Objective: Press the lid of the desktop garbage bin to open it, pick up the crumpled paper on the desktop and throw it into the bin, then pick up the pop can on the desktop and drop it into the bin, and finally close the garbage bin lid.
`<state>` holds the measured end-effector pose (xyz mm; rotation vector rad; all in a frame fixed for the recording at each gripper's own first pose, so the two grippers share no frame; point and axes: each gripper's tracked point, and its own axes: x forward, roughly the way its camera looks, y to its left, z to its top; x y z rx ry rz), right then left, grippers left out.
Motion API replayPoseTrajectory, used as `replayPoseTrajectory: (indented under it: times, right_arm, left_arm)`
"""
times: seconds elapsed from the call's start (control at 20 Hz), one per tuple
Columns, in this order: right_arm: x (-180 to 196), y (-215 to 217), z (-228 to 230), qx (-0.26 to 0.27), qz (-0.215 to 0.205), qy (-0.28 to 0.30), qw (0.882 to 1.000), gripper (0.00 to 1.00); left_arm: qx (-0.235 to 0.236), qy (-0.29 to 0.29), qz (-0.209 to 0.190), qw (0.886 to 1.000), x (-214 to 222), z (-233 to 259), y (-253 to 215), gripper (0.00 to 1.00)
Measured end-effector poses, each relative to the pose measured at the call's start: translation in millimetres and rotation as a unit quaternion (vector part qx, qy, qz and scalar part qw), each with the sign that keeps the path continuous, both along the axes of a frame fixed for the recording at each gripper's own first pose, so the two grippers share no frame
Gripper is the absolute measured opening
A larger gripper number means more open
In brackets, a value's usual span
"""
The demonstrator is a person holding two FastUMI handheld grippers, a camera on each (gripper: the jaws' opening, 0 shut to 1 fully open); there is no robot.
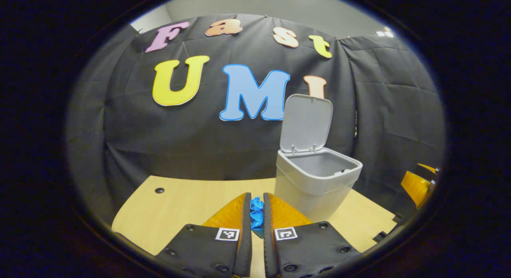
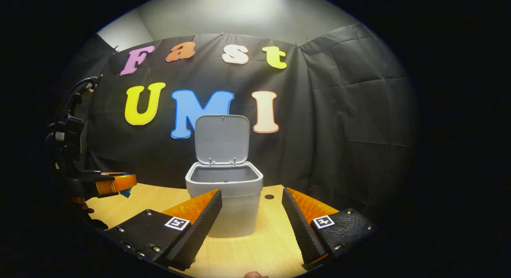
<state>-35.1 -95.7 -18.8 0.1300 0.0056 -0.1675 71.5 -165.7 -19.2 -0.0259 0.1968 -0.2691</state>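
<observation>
The grey bin stands on the wooden table with its lid swung up and its inside showing. My left gripper is shut on a blue crumpled paper, held above the table just left of the bin. In the right gripper view the bin sits straight ahead, lid upright. My right gripper is open in front of it, nothing between its fingers. The left gripper shows at the far left with a bit of blue paper at its tip.
A small round hole is in the tabletop at the back left, another hole just right of the bin. The right gripper shows at the far right edge of the left gripper view. Black cloth walls close the back.
</observation>
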Motion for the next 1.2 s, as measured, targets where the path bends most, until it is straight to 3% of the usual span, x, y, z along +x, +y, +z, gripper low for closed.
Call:
replayPoseTrajectory:
  times: [0.45, 0.75, 1.1, 1.2]
  right_arm:
    - [-21, -41, -8, 0.003, -0.052, 0.007, 0.999, 0.96]
    - [-36, -60, -18, 0.004, -0.081, 0.022, 0.996, 0.96]
    - [-47, -69, -20, 0.0, -0.099, 0.034, 0.994, 1.0]
    - [-49, -69, -20, 0.001, -0.101, 0.035, 0.994, 0.96]
  left_arm:
    - [-0.012, -0.029, -0.068, 0.997, 60, 37, -115, 0.18]
    - [0.004, -0.029, -0.096, 0.995, 96, 24, -172, 0.19]
    - [0.023, -0.021, -0.114, 0.993, 126, 4, -209, 0.2]
    - [0.029, -0.014, -0.115, 0.993, 130, -3, -212, 0.23]
